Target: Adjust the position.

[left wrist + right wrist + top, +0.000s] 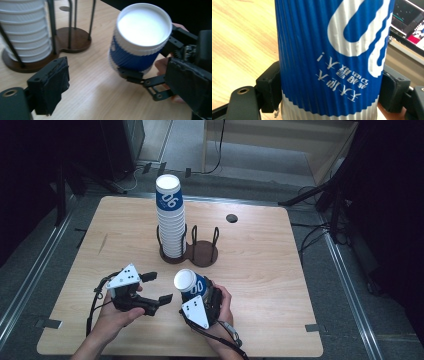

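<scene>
Right tongs [200, 292] clench the inverted cup [190, 284]; released left tongs [156, 289] sit just beside it, jaws empty.

The blue-and-white ribbed paper cup [329, 62] looks matt and corrugated; the pale wood-grain bench [260, 260] is smooth; the dark round wooden cup holder base [75, 40] has thin metal rods.

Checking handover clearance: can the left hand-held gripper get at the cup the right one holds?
Probably yes. The left hand-held gripper stands open beside the cup, with bare table between them. The right hand-held gripper clamps the cup's lower part, leaving the upper wall free.
</scene>
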Demonstrator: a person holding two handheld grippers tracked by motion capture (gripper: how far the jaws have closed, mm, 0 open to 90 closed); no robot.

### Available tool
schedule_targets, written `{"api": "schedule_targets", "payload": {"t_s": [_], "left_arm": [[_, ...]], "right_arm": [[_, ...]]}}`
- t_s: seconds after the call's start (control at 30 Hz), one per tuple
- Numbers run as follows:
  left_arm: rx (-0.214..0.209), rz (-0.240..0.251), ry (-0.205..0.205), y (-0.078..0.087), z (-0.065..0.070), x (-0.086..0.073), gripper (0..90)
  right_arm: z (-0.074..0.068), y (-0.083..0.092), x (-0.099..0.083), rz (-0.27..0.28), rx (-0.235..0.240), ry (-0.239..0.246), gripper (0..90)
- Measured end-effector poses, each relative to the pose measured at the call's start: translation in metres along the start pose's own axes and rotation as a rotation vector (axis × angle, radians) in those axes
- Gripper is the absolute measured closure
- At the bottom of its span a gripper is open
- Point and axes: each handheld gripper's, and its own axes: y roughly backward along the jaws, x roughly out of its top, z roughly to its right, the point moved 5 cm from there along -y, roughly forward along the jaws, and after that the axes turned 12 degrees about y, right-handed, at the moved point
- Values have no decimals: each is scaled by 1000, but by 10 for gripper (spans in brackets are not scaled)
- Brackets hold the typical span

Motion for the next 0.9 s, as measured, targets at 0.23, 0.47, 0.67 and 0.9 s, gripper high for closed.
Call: {"api": "schedule_targets", "payload": {"t_s": [0.23,0.47,0.67,0.9], "left_arm": [[8,-20,-15,-5,7,-1,143],[-5,-60,-34,-10,12,-5,160],[-20,-91,-32,-12,13,-7,229],[-41,-88,-34,-12,13,-8,282]], "right_arm": [[-11,0,2,13,17,44,208],[-23,1,4,32,47,76,207],[-29,2,6,56,65,118,205],[-30,4,6,81,71,149,180]]}}
